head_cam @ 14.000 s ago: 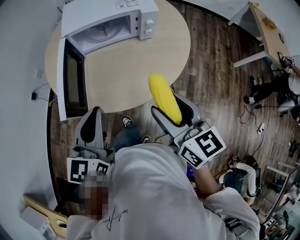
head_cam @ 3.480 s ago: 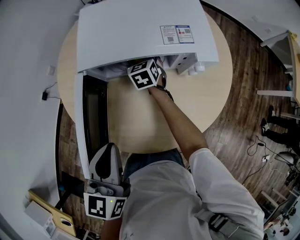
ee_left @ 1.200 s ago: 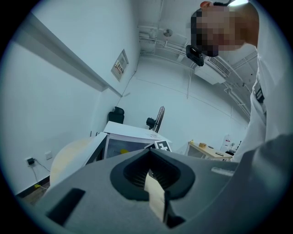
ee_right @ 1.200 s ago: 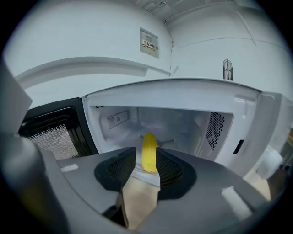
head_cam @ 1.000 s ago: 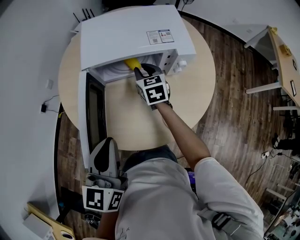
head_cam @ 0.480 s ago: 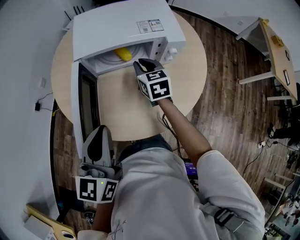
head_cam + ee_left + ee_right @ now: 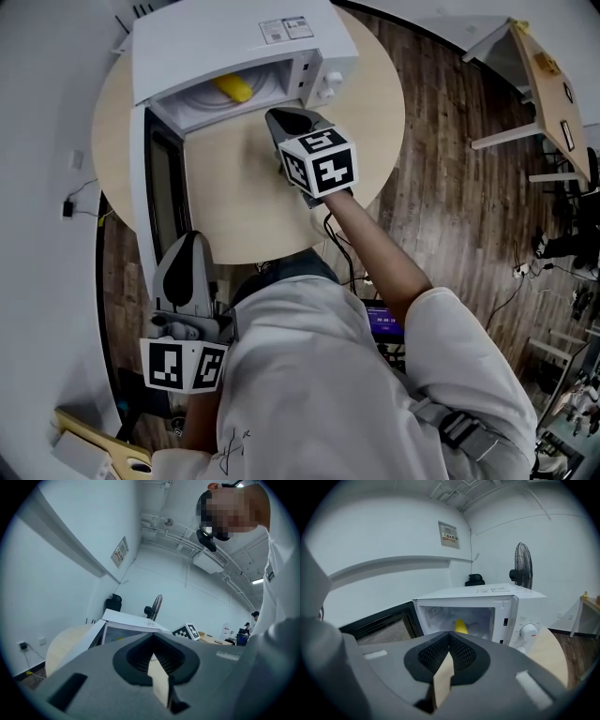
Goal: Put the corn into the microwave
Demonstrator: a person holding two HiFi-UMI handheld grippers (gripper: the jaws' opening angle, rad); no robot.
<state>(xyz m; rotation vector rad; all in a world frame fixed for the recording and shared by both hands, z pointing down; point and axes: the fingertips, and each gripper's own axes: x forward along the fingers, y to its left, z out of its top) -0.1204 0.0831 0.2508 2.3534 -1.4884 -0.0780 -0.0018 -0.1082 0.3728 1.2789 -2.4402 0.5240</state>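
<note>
The yellow corn (image 7: 232, 89) lies inside the white microwave (image 7: 234, 37), whose door (image 7: 150, 187) hangs open to the left. Looking along the right gripper, the corn (image 7: 461, 626) rests in the lit cavity of the microwave (image 7: 487, 595). My right gripper (image 7: 283, 119) hovers over the round table (image 7: 370, 122) just in front of the opening, apart from the corn, and its jaws (image 7: 449, 654) are shut on nothing. My left gripper (image 7: 188, 251) is held low beside the table's near edge, below the door, and it is shut and empty (image 7: 153, 654).
The open door (image 7: 379, 625) juts out past the table's left front. A standing fan (image 7: 523, 566) is behind the microwave. Another table (image 7: 539, 66) stands on the wooden floor at the far right. A wall socket with a cable (image 7: 67, 208) is at the left.
My right gripper has drawn back out of the microwave toward me and its jaws have closed, leaving the corn inside. The left gripper has stayed where it was.
</note>
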